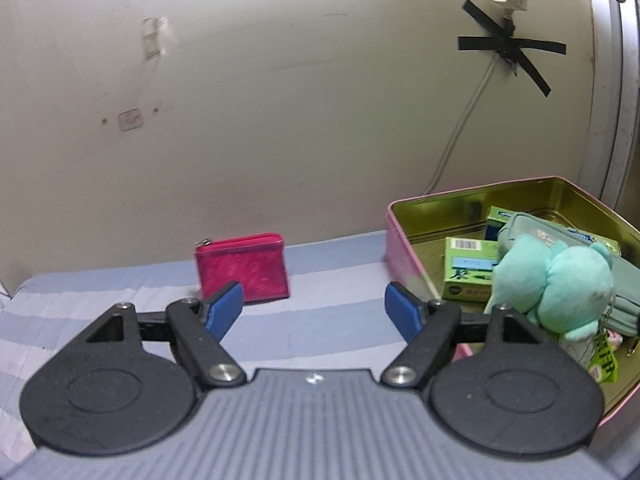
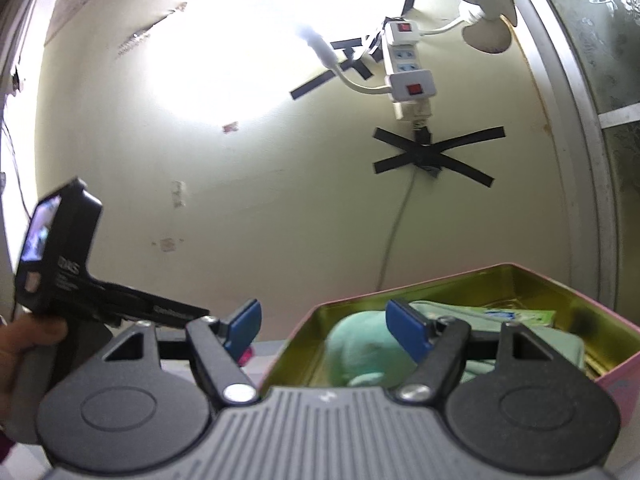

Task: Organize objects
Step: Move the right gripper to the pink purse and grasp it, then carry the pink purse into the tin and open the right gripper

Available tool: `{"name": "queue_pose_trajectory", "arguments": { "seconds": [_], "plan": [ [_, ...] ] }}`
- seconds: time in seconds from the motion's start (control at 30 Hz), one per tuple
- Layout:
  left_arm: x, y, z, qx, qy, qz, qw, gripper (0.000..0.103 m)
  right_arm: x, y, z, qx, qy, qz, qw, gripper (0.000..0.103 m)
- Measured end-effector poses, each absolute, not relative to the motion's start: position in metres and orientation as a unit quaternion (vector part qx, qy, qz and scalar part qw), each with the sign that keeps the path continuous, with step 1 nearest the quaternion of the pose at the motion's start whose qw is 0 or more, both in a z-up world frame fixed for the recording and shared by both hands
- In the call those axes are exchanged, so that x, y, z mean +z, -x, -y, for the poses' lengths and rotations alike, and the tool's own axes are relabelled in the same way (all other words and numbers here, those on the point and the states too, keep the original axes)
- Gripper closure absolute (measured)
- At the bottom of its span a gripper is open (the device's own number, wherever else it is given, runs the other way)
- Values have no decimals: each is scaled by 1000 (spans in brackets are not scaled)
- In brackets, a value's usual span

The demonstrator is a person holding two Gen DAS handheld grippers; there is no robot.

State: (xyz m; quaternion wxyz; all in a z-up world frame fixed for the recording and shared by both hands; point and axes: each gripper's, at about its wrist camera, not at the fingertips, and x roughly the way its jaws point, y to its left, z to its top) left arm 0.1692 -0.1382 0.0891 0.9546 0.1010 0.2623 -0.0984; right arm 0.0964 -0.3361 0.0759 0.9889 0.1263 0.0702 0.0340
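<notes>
A red zip pouch [image 1: 243,267] stands upright on the striped bed sheet [image 1: 332,304], just beyond my left gripper's left fingertip. My left gripper [image 1: 314,306] is open and empty, low over the sheet. To its right an open pink tin [image 1: 404,248] holds green boxes [image 1: 470,270], a grey-green pouch [image 1: 624,288] and a teal plush toy [image 1: 552,280]. My right gripper [image 2: 324,326] is open and empty, above the near left rim of the tin [image 2: 296,336], with the plush toy [image 2: 360,344] beneath it.
The bed meets a beige wall [image 1: 280,120] right behind the pouch and tin. A cable [image 1: 460,128] taped with black crosses runs down the wall behind the tin. The hand-held left gripper body [image 2: 60,264] is at the right wrist view's left. A window frame [image 2: 592,160] is on the right.
</notes>
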Motion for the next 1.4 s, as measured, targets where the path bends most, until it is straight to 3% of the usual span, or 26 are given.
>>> {"name": "queue_pose_trajectory", "arguments": {
  "seconds": [0.2, 0.3, 0.5, 0.77, 0.9, 1.1, 1.17, 1.2, 1.4],
  "plan": [
    [85, -152, 117, -89, -91, -256, 958, 23, 72, -78, 313, 58, -134, -92, 985, 26],
    [83, -138, 110, -93, -87, -247, 961, 13, 64, -66, 306, 55, -138, -107, 983, 21],
    [66, -115, 84, -105, -70, -252, 960, 11, 65, -73, 290, 81, -143, -146, 975, 17],
    [52, -219, -10, -41, 6, -285, 958, 12, 74, -266, 215, 123, -154, -200, 960, 19],
    [43, -296, -12, -105, 19, -291, 951, 12, 45, -355, 202, 89, -175, -241, 950, 24],
    [2, -353, 4, -141, 34, -285, 947, 12, 11, -411, 207, 70, -275, -265, 922, 25],
    [-4, -358, 8, -170, 61, -293, 939, 21, -3, -425, 207, 115, -311, -285, 899, 54],
    [-4, -357, 13, -190, 55, -290, 936, 39, -6, -429, 202, 128, -304, -297, 896, 65],
    [30, -318, 26, -190, 2, -242, 951, 38, 23, -391, 199, 134, -270, -256, 918, 70]
  ]
}}
